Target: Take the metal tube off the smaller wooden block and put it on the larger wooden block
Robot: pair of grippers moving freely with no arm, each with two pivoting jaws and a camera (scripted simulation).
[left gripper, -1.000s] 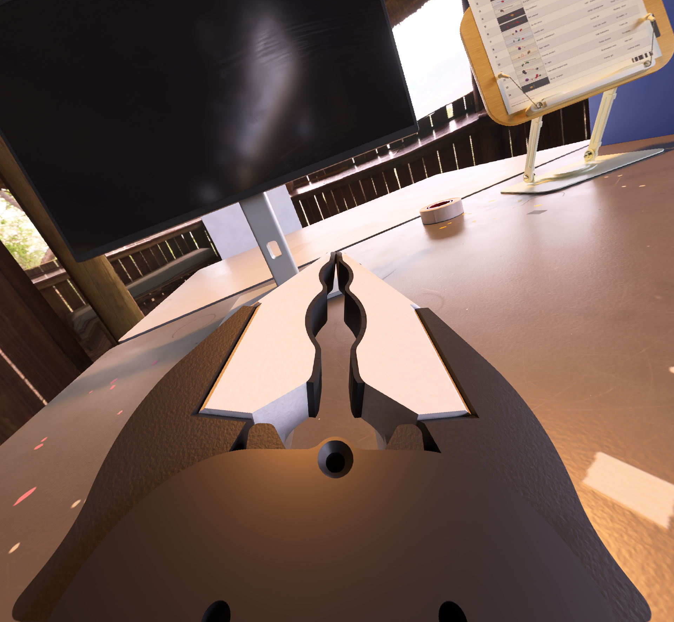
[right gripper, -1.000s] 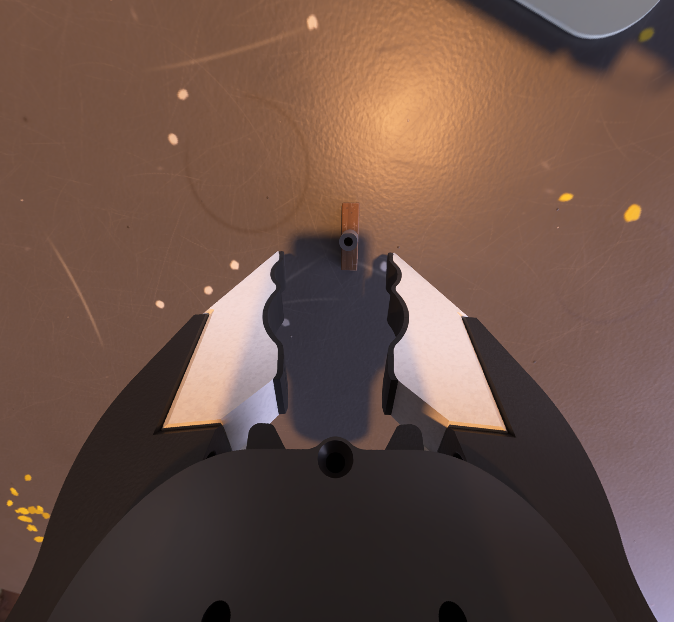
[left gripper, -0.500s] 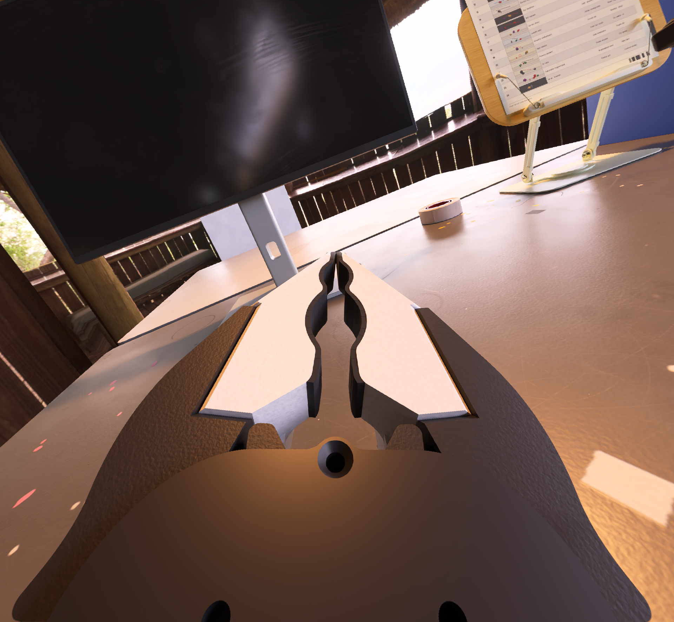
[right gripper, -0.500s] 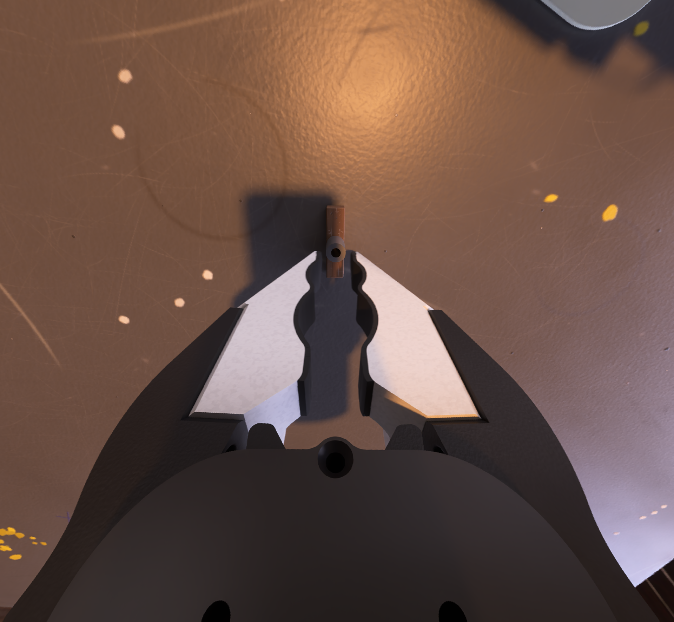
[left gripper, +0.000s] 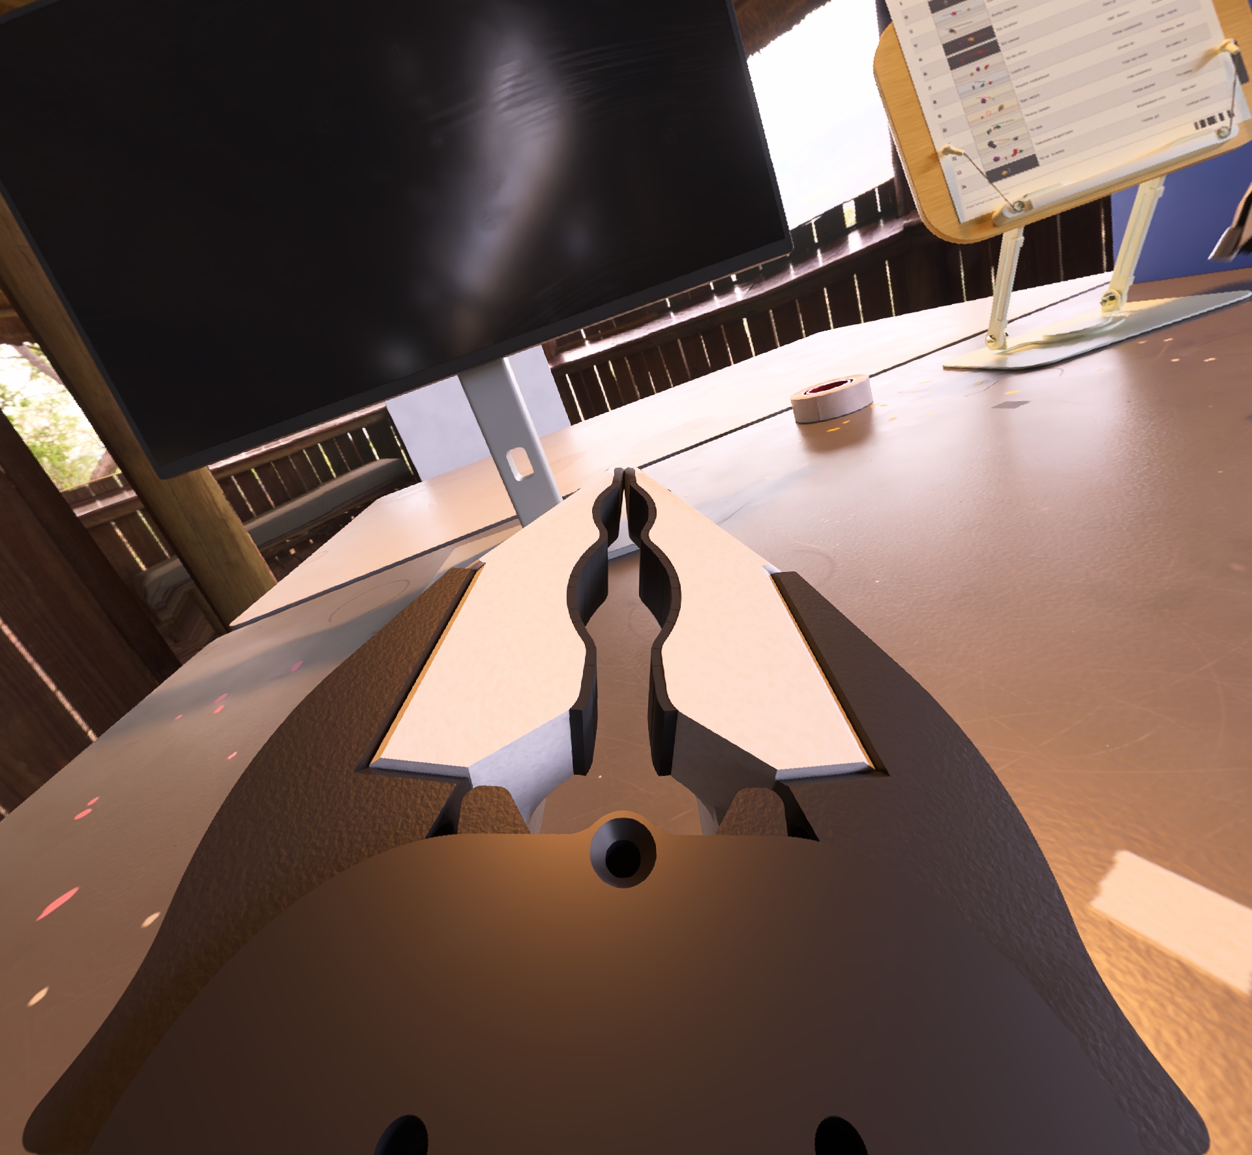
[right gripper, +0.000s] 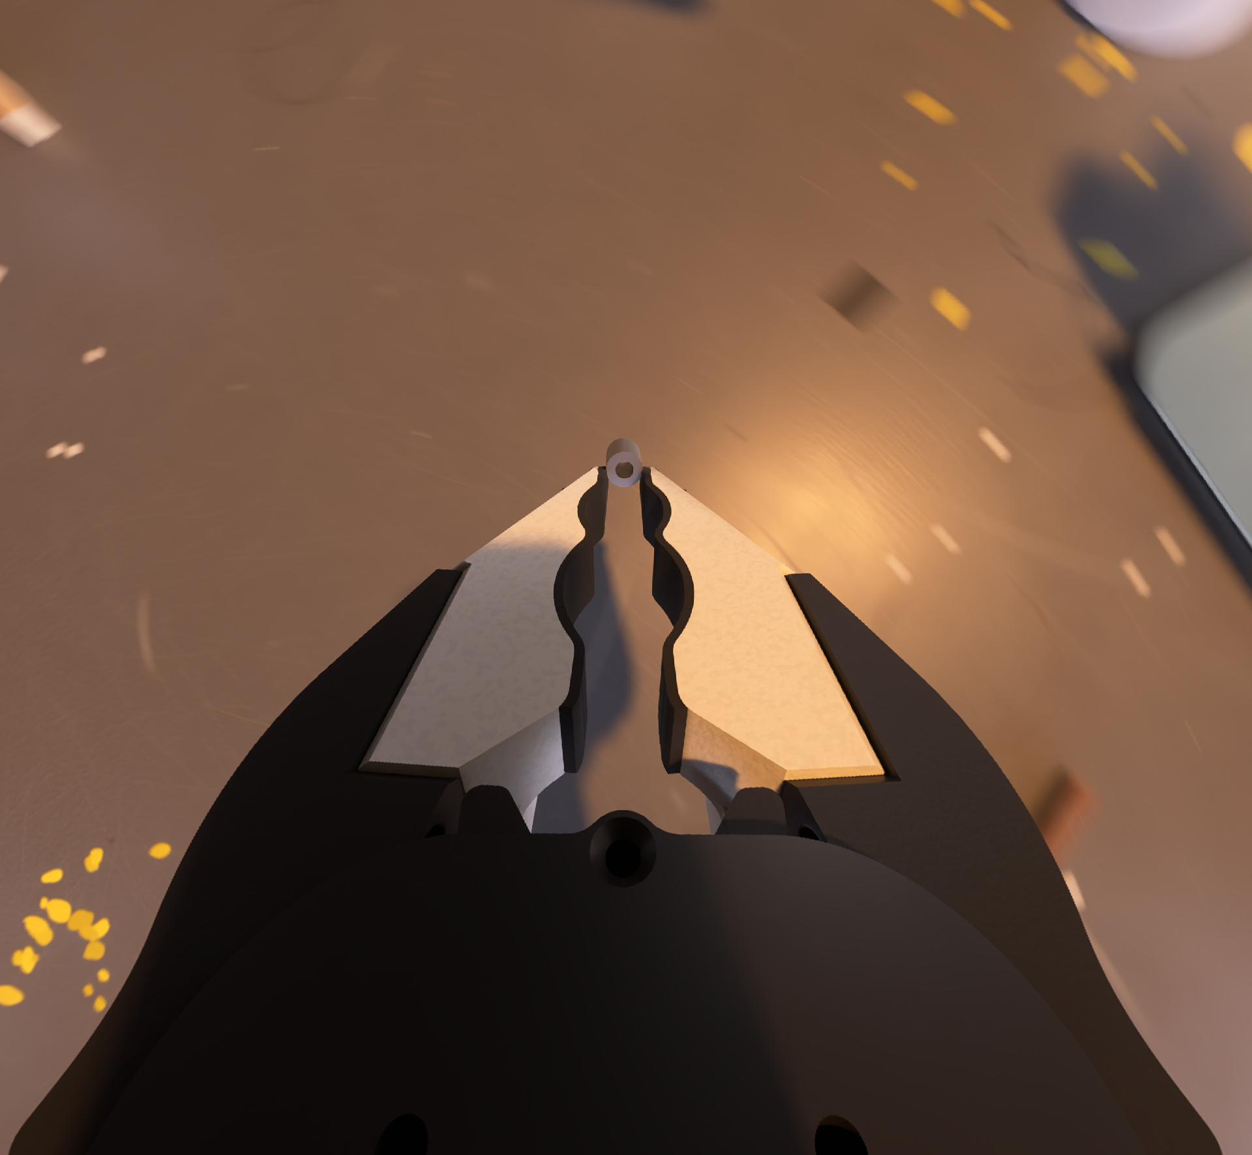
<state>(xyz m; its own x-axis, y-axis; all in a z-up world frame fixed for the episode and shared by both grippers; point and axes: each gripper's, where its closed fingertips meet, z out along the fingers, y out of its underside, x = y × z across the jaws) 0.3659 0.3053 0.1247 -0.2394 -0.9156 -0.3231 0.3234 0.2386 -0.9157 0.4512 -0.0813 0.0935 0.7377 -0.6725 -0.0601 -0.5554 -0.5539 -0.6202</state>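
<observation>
Lifted since half a second ago: the right tool [right gripper: 624, 479] now carries the metal tube [right gripper: 624, 466] clear of the small block, well above the table [right gripper: 406, 241], with the view streaked by fast motion.

Left to right: the left tool [left gripper: 624, 479] is idle, tips pressed together on nothing, facing a dark monitor [left gripper: 379, 160], much as before. A tape roll [left gripper: 832, 397] and a document stand [left gripper: 1057, 72] sit further right.

The right tool is nearly closed, pinching the tube at the very tips. A blurred brown block [right gripper: 859, 299] lies ahead right, another [right gripper: 1063, 807] near right; which is larger, cannot tell.

Risk: tip-only grip plus quick swing could let the tube slip or roll off on release.
</observation>
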